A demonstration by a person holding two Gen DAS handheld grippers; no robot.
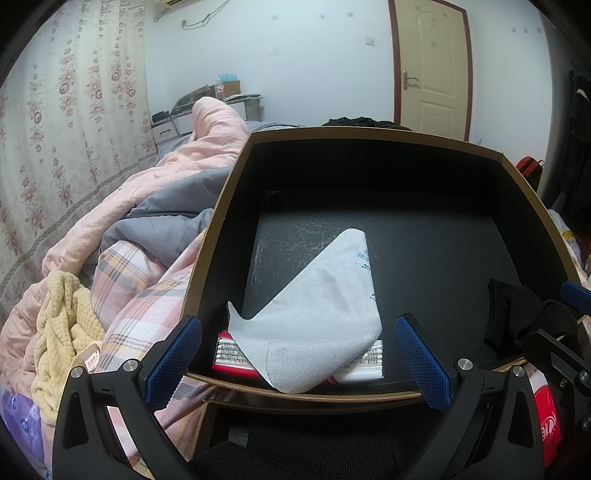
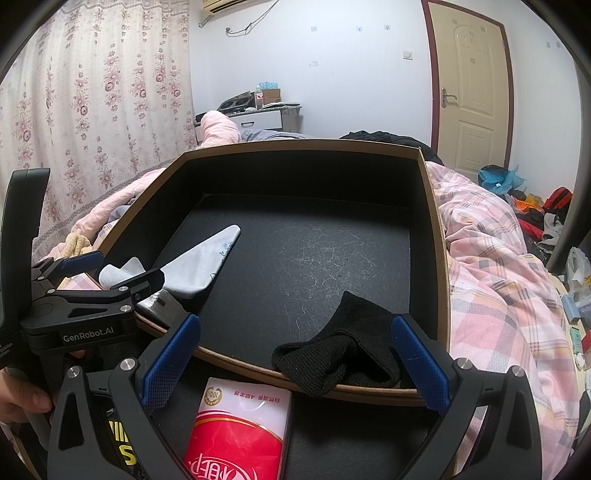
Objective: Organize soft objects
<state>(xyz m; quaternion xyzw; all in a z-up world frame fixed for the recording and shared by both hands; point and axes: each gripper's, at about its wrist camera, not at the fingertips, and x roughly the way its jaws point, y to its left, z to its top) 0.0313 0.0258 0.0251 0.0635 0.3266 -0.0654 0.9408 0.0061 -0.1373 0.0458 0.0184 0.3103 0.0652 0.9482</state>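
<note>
Where draped, grey cloth [image 1: 314, 317] tip-away lengthwise.

Floral curtain [image 1: 66, 122] hangs along the left wall, and a cream door [image 1: 432, 70] with a metal handle stands shut at the far right. An air conditioner [image 2: 225, 4] peeks in at the top edge. A cluttered white cabinet [image 2: 264, 118] sits against the far wall. A heap of bags and clothes [image 2: 532, 206] lies near the door.
</note>
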